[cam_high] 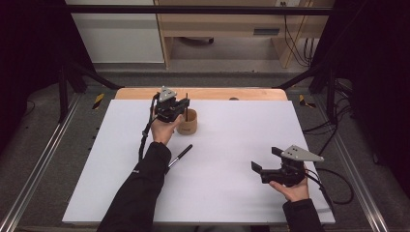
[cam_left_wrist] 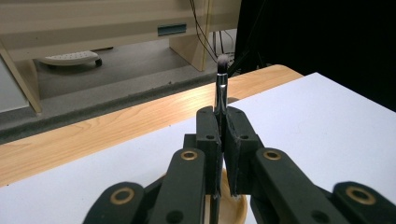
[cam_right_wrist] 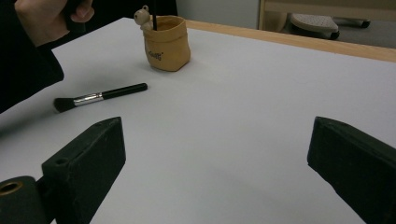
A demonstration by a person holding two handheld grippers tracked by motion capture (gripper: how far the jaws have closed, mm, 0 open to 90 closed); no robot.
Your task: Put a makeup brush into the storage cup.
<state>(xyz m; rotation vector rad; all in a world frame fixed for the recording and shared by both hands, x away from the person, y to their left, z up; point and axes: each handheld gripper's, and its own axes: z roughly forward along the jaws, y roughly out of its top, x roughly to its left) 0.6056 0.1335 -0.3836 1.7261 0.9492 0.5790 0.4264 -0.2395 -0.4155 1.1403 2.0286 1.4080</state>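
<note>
Your right gripper (cam_high: 267,159) hovers low with fingers spread, empty. Your left gripper (cam_high: 180,109) pinches a thin, light brush (cam_left_wrist: 221,86) upright over the tan cup (cam_high: 187,122); hold mid-handle, gently. Another brush (cam_high: 180,155) lies on the worktop (cam_high: 232,145).

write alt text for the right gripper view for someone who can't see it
The right gripper, its two black jaws spread wide, hovers over a white table. Beyond them a black makeup brush lies flat near a small tan holder with a thin dark handle standing in it. A hand and dark sleeve enter at upper left.
</note>
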